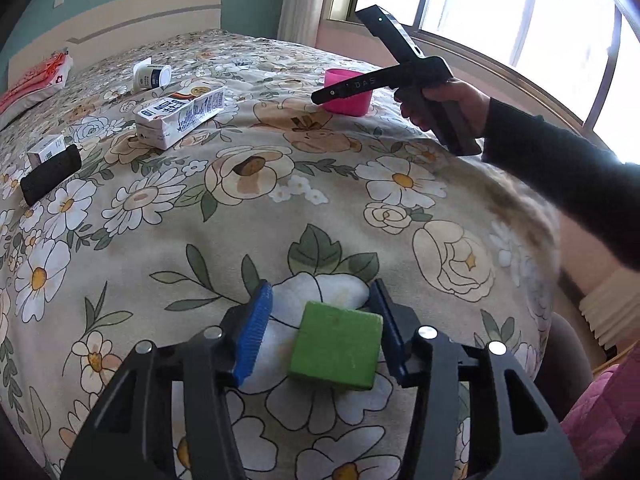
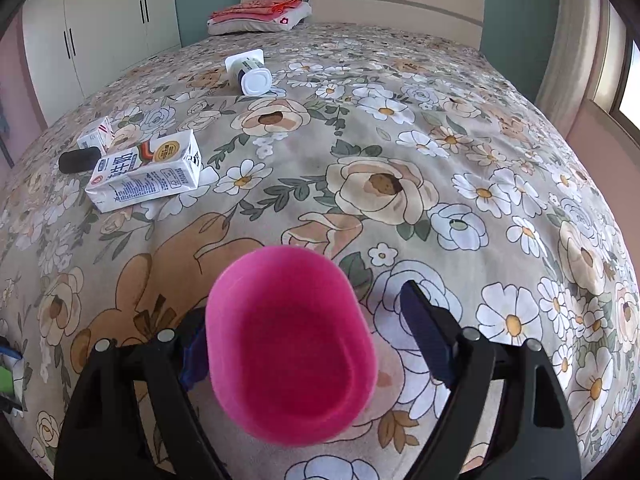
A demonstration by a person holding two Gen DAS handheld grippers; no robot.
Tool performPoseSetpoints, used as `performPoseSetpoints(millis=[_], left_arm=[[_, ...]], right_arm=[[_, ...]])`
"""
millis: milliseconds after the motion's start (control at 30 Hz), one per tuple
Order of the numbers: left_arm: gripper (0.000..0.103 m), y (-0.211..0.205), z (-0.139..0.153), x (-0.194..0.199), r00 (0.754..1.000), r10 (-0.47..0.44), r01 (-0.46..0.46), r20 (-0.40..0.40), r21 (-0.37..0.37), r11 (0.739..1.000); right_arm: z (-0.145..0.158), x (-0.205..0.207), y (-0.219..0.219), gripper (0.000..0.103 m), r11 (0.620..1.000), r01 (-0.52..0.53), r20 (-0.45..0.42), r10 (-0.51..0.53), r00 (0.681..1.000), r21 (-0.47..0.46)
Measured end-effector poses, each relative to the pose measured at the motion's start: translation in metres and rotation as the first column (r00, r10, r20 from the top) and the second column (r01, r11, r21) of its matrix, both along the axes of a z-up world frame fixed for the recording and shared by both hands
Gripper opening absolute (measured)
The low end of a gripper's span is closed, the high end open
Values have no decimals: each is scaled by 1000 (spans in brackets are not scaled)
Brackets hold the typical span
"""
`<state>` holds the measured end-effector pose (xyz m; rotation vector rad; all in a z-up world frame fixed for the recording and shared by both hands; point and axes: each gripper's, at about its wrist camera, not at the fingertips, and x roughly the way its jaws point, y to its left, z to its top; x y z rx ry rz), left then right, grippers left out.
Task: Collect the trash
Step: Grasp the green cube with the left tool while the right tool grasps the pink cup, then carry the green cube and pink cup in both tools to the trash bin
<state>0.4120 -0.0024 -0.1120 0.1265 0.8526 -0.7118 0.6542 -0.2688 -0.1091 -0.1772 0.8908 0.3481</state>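
Observation:
A green block (image 1: 336,346) lies on the flowered bedspread (image 1: 248,216) between the blue pads of my left gripper (image 1: 318,332). The right pad touches it and the left pad stands off with a gap, so the jaws are open. An upright pink cup (image 2: 292,344) sits between the fingers of my right gripper (image 2: 312,344), which is open, with clear space at its right pad (image 2: 428,336). In the left wrist view a hand holds the right gripper (image 1: 324,94) over the pink cup (image 1: 346,92). A milk carton (image 1: 180,114) (image 2: 148,172) and a white yogurt pot (image 1: 152,74) (image 2: 250,70) lie farther up the bed.
A small white box (image 2: 96,136) and a black object (image 2: 79,160) lie beside the carton. A pillow with folded red cloth (image 2: 260,14) rests at the headboard. A wardrobe (image 2: 100,20) stands on the left, and a window (image 1: 520,8) is beyond the bed's far side.

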Motion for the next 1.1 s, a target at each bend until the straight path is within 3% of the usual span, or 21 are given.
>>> performPoseSetpoints(millis=[100, 233, 300, 533, 833, 1100], left_arm=[[36, 3, 2, -3, 1000, 17, -17, -18, -18, 1000], [32, 7, 4, -5, 997, 63, -65, -46, -42, 997], [32, 8, 6, -6, 995, 87, -90, -50, -50, 995], [32, 9, 23, -11, 989, 140, -141, -37, -50, 989], [32, 32, 65, -16, 962, 274, -274, -5, -87, 958], [32, 58, 122, -31, 905, 421, -414, 64, -93, 905]], right_arm=[[-2, 5, 3, 83, 1000, -3, -6, 4, 1000, 9], [-5, 7, 2, 80, 999, 7, -18, -6, 1000, 38], [-6, 8, 0, 53, 998, 13, -30, -11, 999, 56], [10, -1, -11, 52, 989, 77, -23, -75, 997, 125], [76, -36, -18, 52, 989, 99, 71, -107, 992, 111], [158, -88, -18, 52, 989, 86, 176, -107, 979, 123]])
